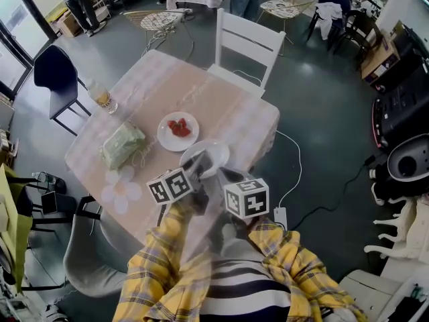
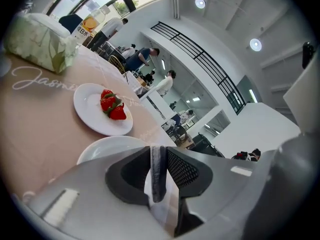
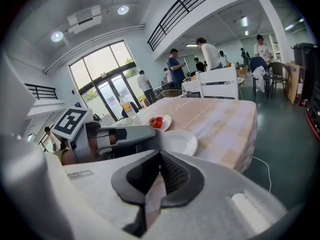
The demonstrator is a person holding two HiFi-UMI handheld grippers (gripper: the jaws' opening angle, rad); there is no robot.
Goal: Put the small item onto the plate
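Note:
A white plate (image 1: 178, 131) in the middle of the table holds red strawberries (image 1: 179, 127), which show clearly in the left gripper view (image 2: 112, 105). An empty white plate (image 1: 209, 151) lies by the near table edge. Both grippers hover over its near side. My left gripper (image 2: 159, 171) has its jaws a narrow way apart. A grey strip fills the gap, and I cannot tell whether it is a pad face or a held thing. My right gripper (image 3: 159, 176) is shut, pads touching, with nothing between them. From there the left gripper (image 3: 156, 137) points at the empty plate (image 3: 179, 142).
A green tissue pack (image 1: 123, 145), a drink bottle (image 1: 102, 96) and a white flower-shaped mat (image 1: 120, 187) sit on the table's left side. A white chair (image 1: 244, 45) stands at the far side and a dark chair (image 1: 56, 72) at the left. People stand in the background.

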